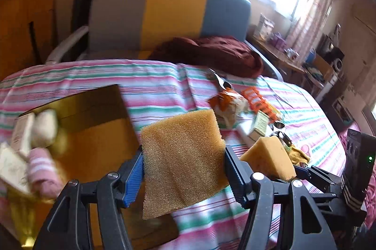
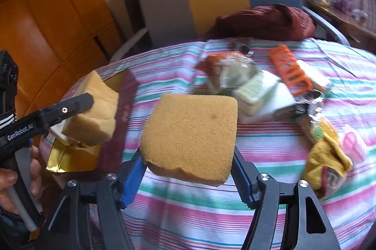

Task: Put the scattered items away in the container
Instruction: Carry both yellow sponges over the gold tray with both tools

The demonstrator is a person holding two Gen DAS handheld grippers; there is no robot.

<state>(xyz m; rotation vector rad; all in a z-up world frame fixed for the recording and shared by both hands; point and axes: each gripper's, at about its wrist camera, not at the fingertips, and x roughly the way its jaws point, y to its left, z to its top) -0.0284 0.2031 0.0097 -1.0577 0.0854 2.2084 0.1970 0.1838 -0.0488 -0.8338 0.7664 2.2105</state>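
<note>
Already in the gold-lined box (image 1: 94, 109) — small packets (blurred), each gripper (image 1: 183, 170) (image 2: 188, 170) clamping a sponge (image 1: 183, 151) (image 2: 190, 135).

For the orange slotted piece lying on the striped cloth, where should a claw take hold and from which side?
Grip the orange slotted piece across its narrow width near the middle, coming from above. It looks long and lies flat on the striped cloth, and white packets crowd its near side, so a low side approach seems blocked. Both claws already hold sponges, so one must unload first.
</note>
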